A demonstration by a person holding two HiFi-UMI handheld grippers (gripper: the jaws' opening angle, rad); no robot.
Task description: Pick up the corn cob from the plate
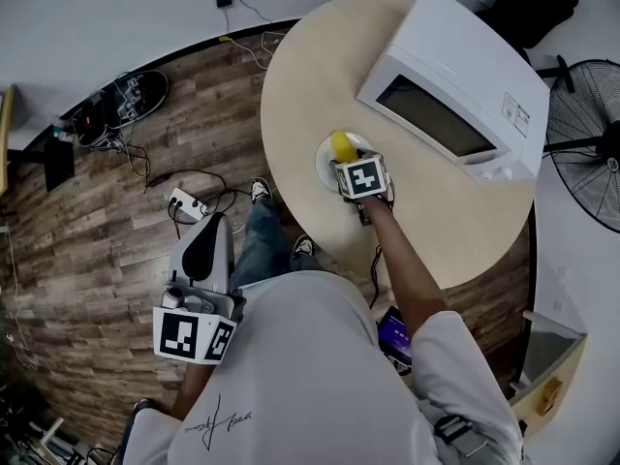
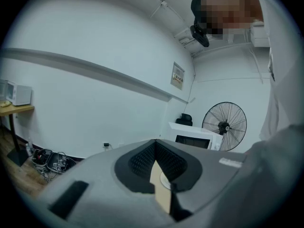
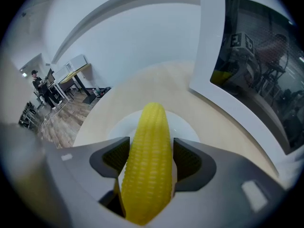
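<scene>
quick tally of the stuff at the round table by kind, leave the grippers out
yellow corn cob: 1
white round plate: 1
white microwave oven: 1
total: 3

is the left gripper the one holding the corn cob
No, the corn cob sits clamped between the jaws of the right gripper, while the left gripper is shut on nothing.
</scene>
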